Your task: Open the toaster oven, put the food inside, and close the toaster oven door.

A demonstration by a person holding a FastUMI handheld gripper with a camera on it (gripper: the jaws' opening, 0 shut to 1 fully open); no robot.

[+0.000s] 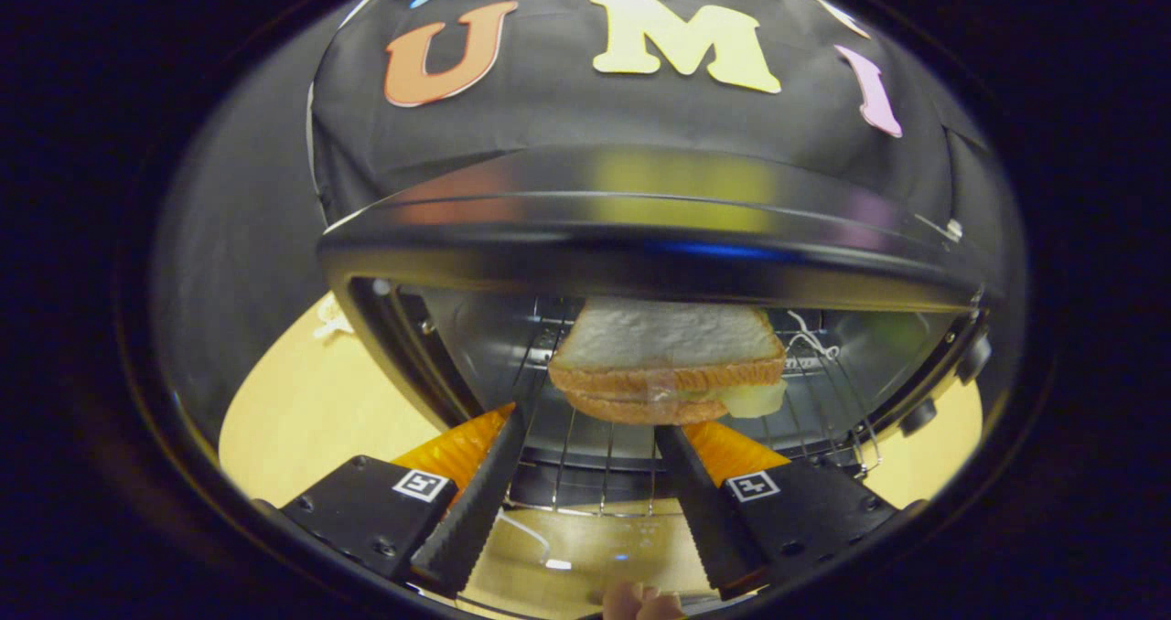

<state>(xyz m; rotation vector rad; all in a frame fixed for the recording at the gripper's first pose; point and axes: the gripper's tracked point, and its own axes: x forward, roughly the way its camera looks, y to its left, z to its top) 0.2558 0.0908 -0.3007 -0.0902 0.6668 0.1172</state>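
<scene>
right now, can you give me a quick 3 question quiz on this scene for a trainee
1. True or false: the sandwich lies on the wire rack inside the toaster oven.
2. The gripper is: A) shut on the sandwich, B) open, with the sandwich just beyond its fingertips, C) shut on the rack.
3. Fill in: the toaster oven stands on a light ____ table.

Key: 1 true; 2 B; 3 wooden.
</scene>
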